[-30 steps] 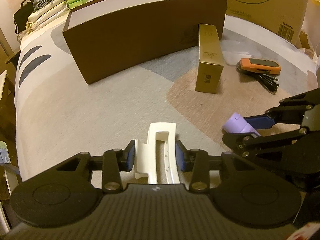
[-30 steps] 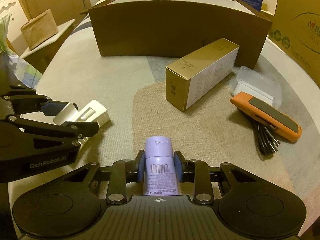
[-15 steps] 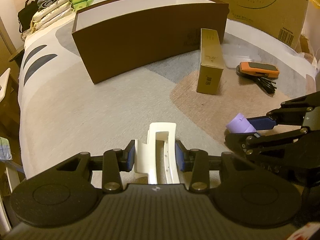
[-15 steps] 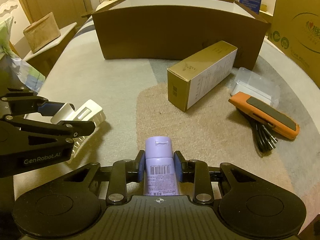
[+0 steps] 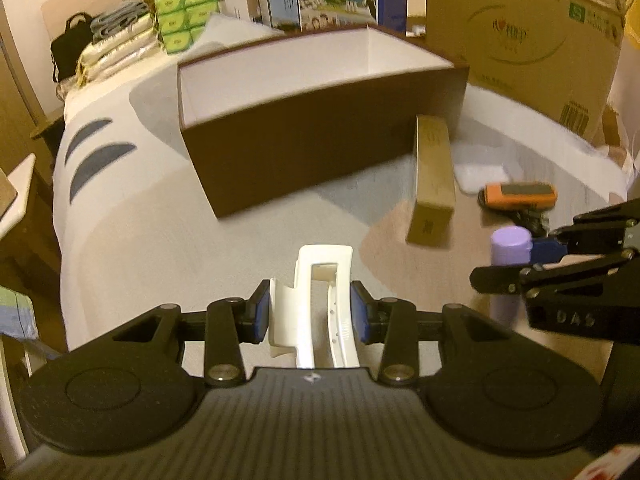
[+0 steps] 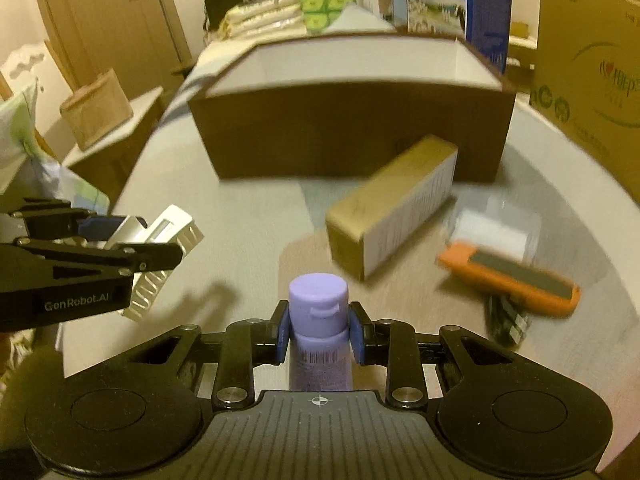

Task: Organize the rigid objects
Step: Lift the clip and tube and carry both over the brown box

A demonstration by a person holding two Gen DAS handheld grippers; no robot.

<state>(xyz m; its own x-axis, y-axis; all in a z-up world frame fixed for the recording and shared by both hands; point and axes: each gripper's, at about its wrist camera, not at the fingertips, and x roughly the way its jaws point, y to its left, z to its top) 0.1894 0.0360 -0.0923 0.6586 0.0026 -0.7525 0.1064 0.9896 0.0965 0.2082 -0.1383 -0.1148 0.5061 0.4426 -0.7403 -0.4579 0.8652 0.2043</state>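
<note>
My left gripper (image 5: 311,312) is shut on a white hair claw clip (image 5: 316,304) and holds it above the bed; the clip also shows in the right wrist view (image 6: 160,252). My right gripper (image 6: 319,338) is shut on a purple bottle (image 6: 319,332) with a flip cap, seen from the left wrist view (image 5: 510,248) at the right. A brown open box (image 5: 320,136) with a white inside stands ahead of both grippers (image 6: 352,128). A gold carton (image 6: 392,208) lies in front of the box.
An orange device (image 6: 508,280) with black cables and a clear plastic case (image 6: 496,228) lie at the right. Large cardboard boxes (image 5: 520,40) stand behind. Tissue packs (image 5: 176,20) and a bag are stacked at the back left.
Both grippers have risen and tilted with their objects, so the brown box's white inside now shows. The items on the bed have not moved.
</note>
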